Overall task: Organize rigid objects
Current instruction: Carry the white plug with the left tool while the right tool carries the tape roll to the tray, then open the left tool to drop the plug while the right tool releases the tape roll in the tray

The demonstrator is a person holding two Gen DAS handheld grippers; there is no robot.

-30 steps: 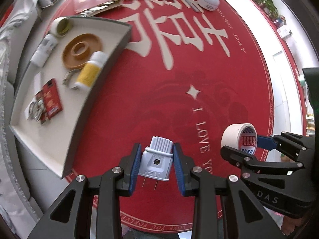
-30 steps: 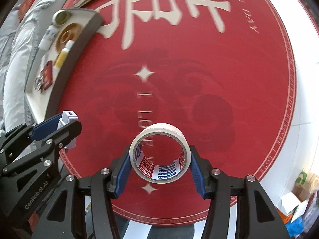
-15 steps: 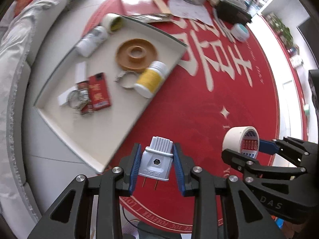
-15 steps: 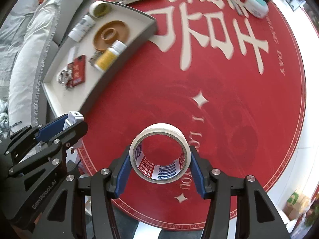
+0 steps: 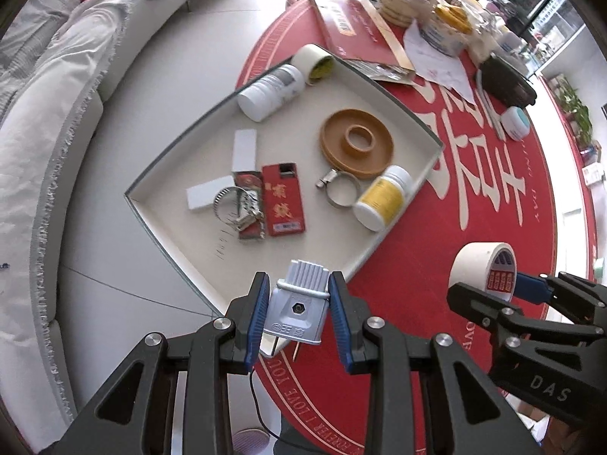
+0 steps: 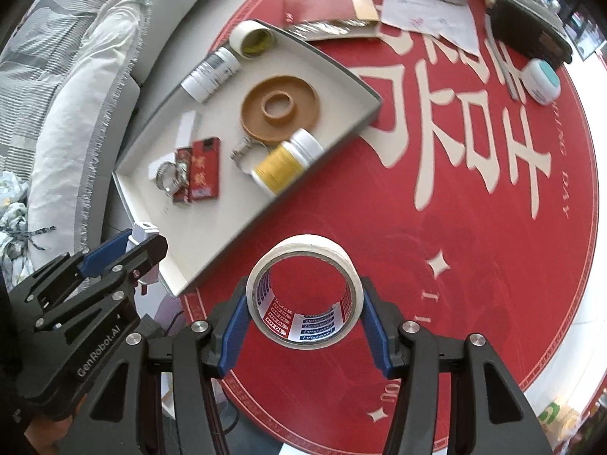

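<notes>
My left gripper (image 5: 297, 313) is shut on a grey two-pin plug (image 5: 299, 309), held above the near corner of a white tray (image 5: 163, 182). My right gripper (image 6: 305, 301) is shut on a roll of masking tape (image 6: 303, 258), held over the red round table to the right of the tray. The tape also shows in the left wrist view (image 5: 483, 269), and the plug shows in the right wrist view (image 6: 142, 232). The tray holds a brown ring dish (image 5: 356, 142), a yellow bottle (image 5: 383, 197), a white bottle (image 5: 271, 93), hose clamps, red cards and a tape roll (image 5: 315, 62).
The red table (image 6: 474, 227) carries a red booklet (image 5: 356, 26), papers, jars, a black case (image 5: 506, 83) and a small round tub (image 6: 540, 81) at the far side. A white sofa (image 5: 45, 113) runs along the left. The tray's near corner overhangs the table edge.
Both grippers have moved left and up toward the tray, each still holding its object. The tray now fills the middle of both views.
</notes>
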